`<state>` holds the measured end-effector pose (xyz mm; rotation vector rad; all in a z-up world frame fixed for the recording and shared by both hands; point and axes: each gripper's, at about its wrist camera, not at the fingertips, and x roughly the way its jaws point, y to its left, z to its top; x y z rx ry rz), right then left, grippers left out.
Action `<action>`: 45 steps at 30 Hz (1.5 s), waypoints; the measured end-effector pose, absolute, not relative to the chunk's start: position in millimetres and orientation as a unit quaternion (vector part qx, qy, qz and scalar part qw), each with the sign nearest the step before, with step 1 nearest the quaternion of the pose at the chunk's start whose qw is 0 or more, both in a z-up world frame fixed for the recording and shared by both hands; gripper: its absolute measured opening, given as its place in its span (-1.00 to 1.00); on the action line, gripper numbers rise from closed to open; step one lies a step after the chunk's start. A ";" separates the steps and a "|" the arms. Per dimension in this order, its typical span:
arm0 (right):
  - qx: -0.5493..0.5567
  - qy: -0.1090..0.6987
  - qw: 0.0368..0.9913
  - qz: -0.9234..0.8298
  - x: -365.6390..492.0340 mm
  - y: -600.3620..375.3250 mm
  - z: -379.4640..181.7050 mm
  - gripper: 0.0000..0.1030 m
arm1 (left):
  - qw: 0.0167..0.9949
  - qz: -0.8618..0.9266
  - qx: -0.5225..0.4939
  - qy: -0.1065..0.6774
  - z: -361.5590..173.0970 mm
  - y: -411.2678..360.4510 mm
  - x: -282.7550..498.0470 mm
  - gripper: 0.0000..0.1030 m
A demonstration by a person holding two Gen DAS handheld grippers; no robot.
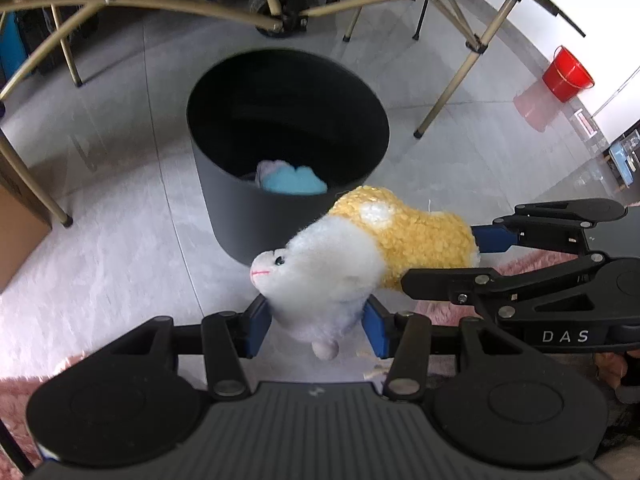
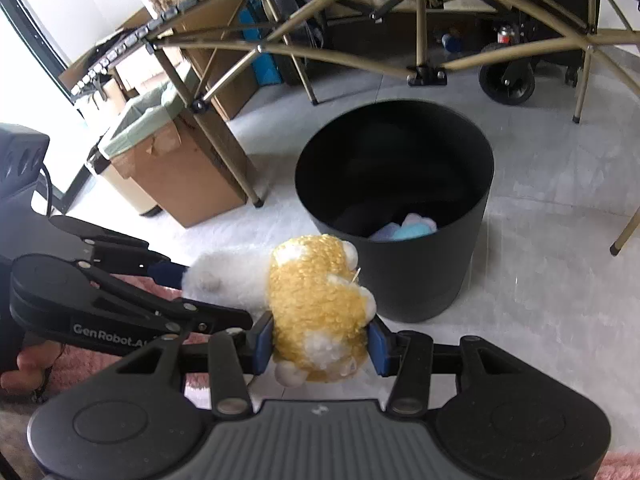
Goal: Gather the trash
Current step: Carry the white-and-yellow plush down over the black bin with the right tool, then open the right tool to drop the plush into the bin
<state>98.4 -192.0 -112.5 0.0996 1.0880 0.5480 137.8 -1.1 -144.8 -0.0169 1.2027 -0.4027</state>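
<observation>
A plush toy (image 1: 360, 248) with a white head and a yellow fuzzy body is held between both grippers, above the floor just in front of a black round bin (image 1: 224, 204). My left gripper (image 1: 318, 326) is shut on its white head end. My right gripper (image 2: 320, 344) is shut on its yellow body (image 2: 316, 300); it also shows in the left wrist view (image 1: 460, 254), coming in from the right. The bin (image 2: 440, 272) holds a light blue and a pale purple soft item (image 1: 288, 180) at the bottom.
Tan folding table legs (image 1: 456, 80) stand behind and around the bin. A cardboard box with a green liner (image 2: 160, 160) stands to the left, a red bucket (image 1: 566, 74) far right. A pink fluffy rug (image 2: 100, 368) lies under the grippers on the grey tiled floor.
</observation>
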 end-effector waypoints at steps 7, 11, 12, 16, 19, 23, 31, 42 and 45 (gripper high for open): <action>0.048 0.481 0.838 0.253 107.8 -197.7 -97.1 -0.10 | 0.824 -0.185 -0.002 0.536 -127.9 -7.6 150.8 -0.03; 0.047 0.466 0.848 0.250 122.6 -200.1 -89.8 -0.10 | 0.836 -0.180 0.005 0.518 -118.5 -12.0 164.7 -0.03; 0.048 0.463 0.849 0.249 127.3 -200.9 -88.8 -0.10 | 0.838 -0.178 0.005 0.515 -117.3 -12.4 168.7 -0.03; 0.042 0.455 0.854 0.248 149.1 -198.7 -87.9 -0.10 | 0.844 -0.171 0.007 0.508 -114.6 -13.6 189.1 -0.03; 0.036 0.453 0.856 0.245 166.0 -196.7 -90.4 -0.10 | 0.846 -0.165 0.009 0.507 -116.4 -13.9 205.0 -0.03; 0.032 0.454 0.858 0.239 188.2 -195.7 -96.5 -0.10 | 0.845 -0.159 0.009 0.511 -121.7 -16.9 228.1 -0.05; 0.041 0.466 0.853 0.231 227.2 -197.5 -119.6 -0.10 | 0.836 -0.152 0.011 0.527 -148.0 -21.6 271.0 -0.07; 0.052 0.492 0.843 0.212 252.9 -192.7 -148.7 -0.11 | 0.822 -0.136 0.002 0.553 -182.4 -22.9 303.0 -0.08; 0.060 0.495 0.842 0.207 254.5 -195.4 -151.8 -0.03 | 0.823 -0.124 0.015 0.554 -183.2 -26.2 302.8 0.05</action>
